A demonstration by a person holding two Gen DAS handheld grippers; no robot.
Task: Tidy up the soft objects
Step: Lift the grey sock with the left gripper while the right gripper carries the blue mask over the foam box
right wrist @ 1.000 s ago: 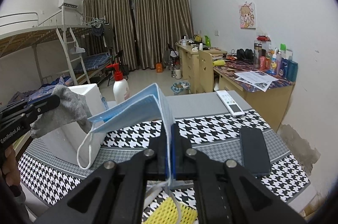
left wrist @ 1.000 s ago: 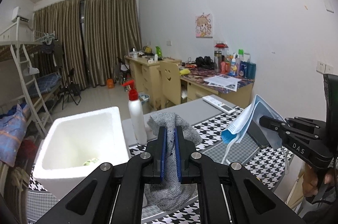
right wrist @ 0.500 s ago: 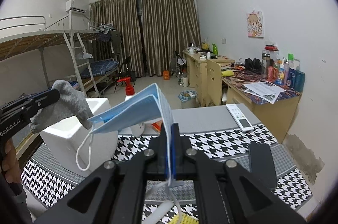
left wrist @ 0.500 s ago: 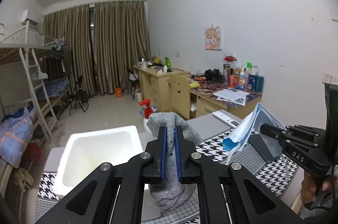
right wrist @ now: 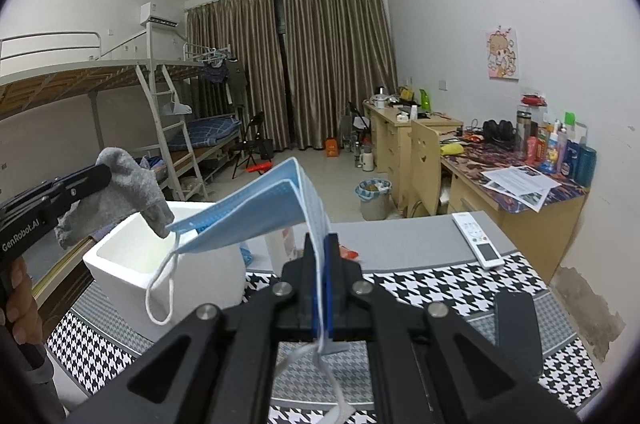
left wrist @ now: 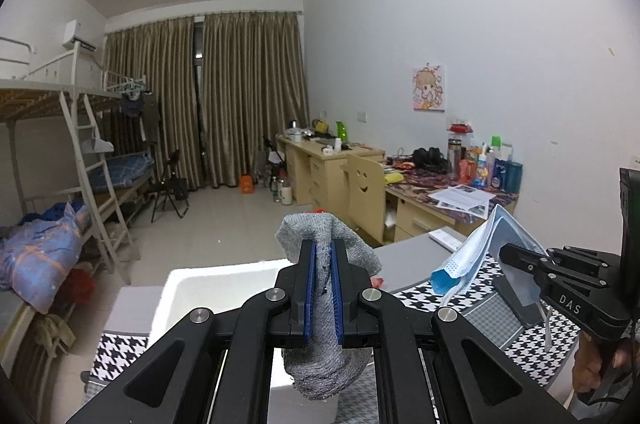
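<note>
While our left gripper [left wrist: 321, 256] clamps the grey sock [left wrist: 324, 360] seemingly above the white foam box [right wrist: 132, 256], our right gripper [right wrist: 318, 244] beside it pinches the blue face mask [right wrist: 256, 216].

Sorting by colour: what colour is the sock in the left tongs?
Heathered grey. The sock, clamped in the left tongs, shows best in the left wrist view.
</note>
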